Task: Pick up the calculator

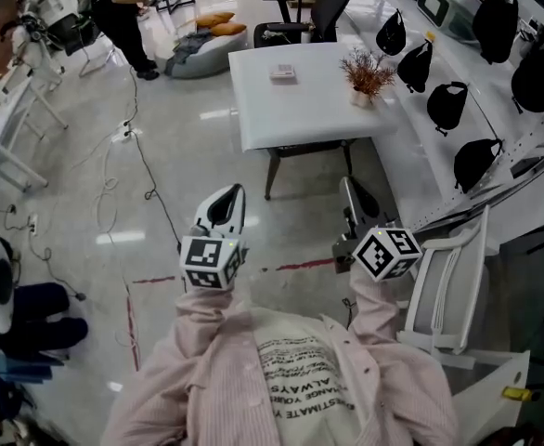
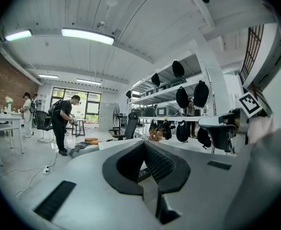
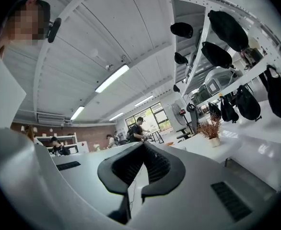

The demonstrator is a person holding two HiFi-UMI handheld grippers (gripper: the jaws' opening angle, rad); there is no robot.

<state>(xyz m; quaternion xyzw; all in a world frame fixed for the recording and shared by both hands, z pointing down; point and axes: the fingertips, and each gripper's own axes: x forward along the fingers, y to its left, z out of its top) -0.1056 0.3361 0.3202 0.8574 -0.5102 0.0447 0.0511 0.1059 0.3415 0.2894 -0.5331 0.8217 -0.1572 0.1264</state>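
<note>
The left claw (image 1: 224, 203) and right claw (image 1: 354, 203) have smooth white shells with a soft sheen, like plastic. Their black pads (image 2: 159, 164) are matt and ribbed. The marker cube (image 1: 212, 261) behind each claw looks matt, printed black on white. Below both claws the floor (image 1: 188, 156) is pale and glossy, mirroring the ceiling lights. Well ahead of them the counter (image 1: 318, 110) has a smooth, matt white top. The calculator (image 1: 283, 72) on it is too small to tell its material. Behind the claws the sleeves (image 1: 202, 328) are pink, creased cloth. Right of the right claw, the black bags (image 1: 446, 105) look like matt fabric.
</note>
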